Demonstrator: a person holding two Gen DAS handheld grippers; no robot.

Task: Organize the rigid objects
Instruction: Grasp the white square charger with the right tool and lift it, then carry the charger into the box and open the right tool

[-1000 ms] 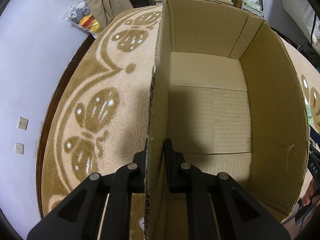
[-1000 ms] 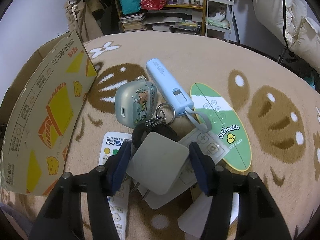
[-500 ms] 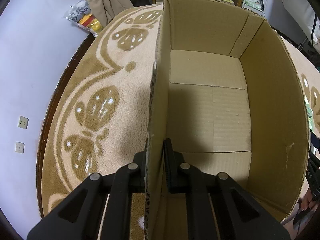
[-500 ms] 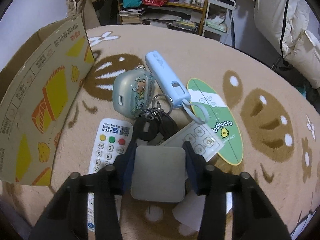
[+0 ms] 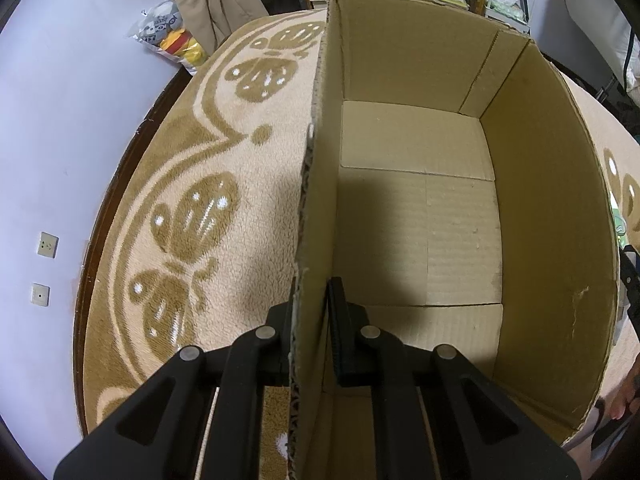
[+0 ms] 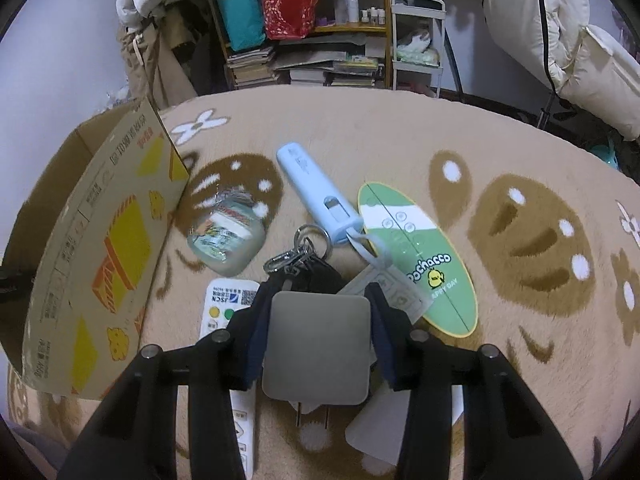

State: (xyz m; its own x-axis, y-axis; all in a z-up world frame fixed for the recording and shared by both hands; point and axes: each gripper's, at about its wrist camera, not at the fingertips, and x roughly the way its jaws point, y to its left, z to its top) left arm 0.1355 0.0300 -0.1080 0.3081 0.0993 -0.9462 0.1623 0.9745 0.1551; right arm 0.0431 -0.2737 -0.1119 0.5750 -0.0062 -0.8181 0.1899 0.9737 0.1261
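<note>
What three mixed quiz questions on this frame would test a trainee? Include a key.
1. True or false: the cardboard box already holds an item.
2. The right gripper is shut on: A) white remote B) grey charger C) blue stick device
3. What does the left gripper clamp?

Key: 1 false, it is empty. 2 B. 3 the box's left wall, one finger outside, one inside.
</note>
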